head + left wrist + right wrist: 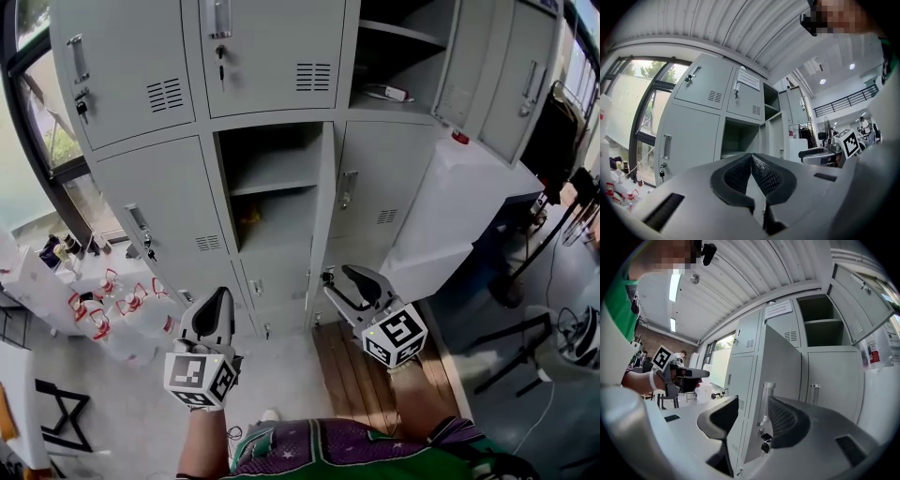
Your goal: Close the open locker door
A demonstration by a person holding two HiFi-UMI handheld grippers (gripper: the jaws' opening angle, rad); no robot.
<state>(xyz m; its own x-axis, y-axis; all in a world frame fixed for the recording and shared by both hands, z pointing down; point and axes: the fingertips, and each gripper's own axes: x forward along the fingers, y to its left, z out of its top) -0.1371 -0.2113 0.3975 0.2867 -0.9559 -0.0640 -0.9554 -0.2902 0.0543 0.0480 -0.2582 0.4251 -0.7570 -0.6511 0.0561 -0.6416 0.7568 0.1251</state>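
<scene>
No legible text anywhere
Paper notice [778, 308] on upper locker door [785, 324]: print too small to read. Left marker cube [199, 379] and right marker cube [395, 336] carry only black-and-white square code patterns

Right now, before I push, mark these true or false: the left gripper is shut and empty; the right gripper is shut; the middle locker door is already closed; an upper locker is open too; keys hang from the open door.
1. The left gripper is shut and empty. True.
2. The right gripper is shut. False: its jaws stand apart. The handle edge of the middle locker door shows between them, with neither pad pressing on it.
3. The middle locker door is already closed. False: it is swung out, and the shelf inside is in view.
4. The upper right locker is open too. True.
5. Keys hang below the open door's handle. True.
</scene>
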